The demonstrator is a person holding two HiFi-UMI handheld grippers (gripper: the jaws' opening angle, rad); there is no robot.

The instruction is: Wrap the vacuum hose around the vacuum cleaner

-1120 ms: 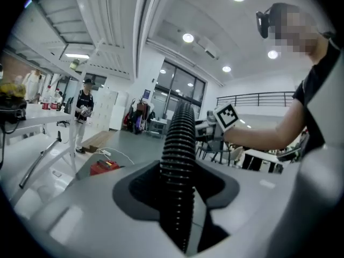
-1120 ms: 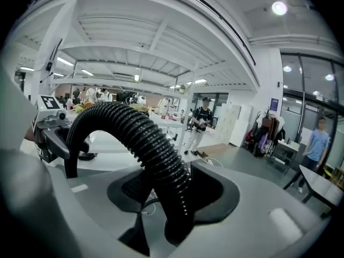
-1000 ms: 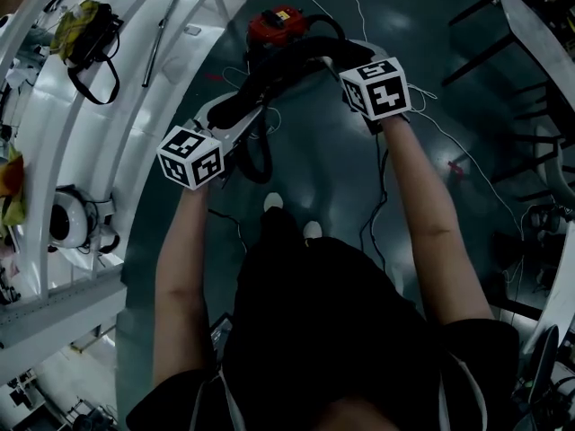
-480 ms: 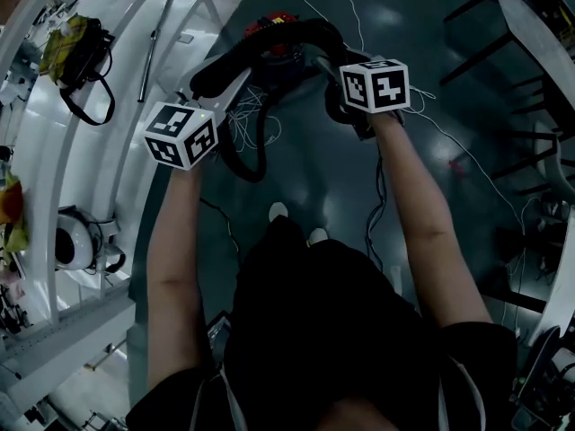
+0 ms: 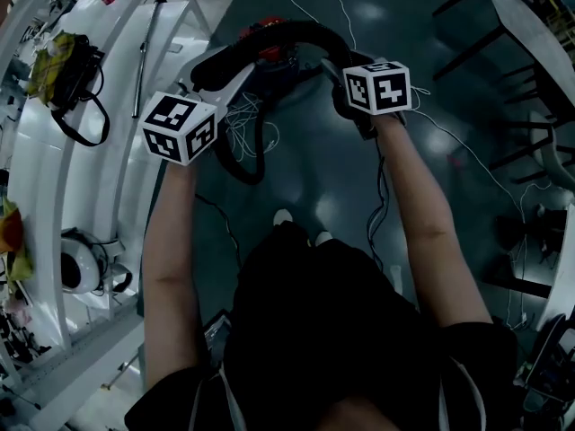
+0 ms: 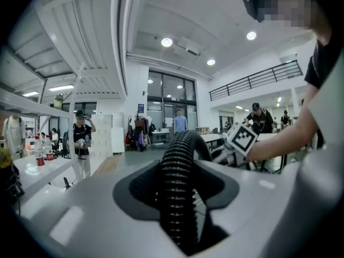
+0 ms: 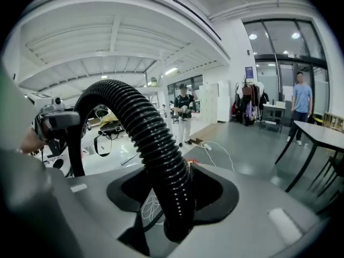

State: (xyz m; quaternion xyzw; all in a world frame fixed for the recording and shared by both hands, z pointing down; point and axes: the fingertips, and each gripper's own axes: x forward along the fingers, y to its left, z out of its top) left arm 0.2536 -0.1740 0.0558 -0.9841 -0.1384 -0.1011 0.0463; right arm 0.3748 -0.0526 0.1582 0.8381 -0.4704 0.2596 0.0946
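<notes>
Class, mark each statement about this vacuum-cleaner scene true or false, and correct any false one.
1. The left tool and the right tool each grip the black ribbed vacuum hose. True.
2. The hose lies flat on the floor. False: it arches in the air between the two tools, above the red vacuum cleaner.
3. The red vacuum cleaner stands on the white workbench. False: it stands on the dark floor beside the workbench.
4. Loose white cable lies on the floor near the vacuum cleaner. True.
</notes>
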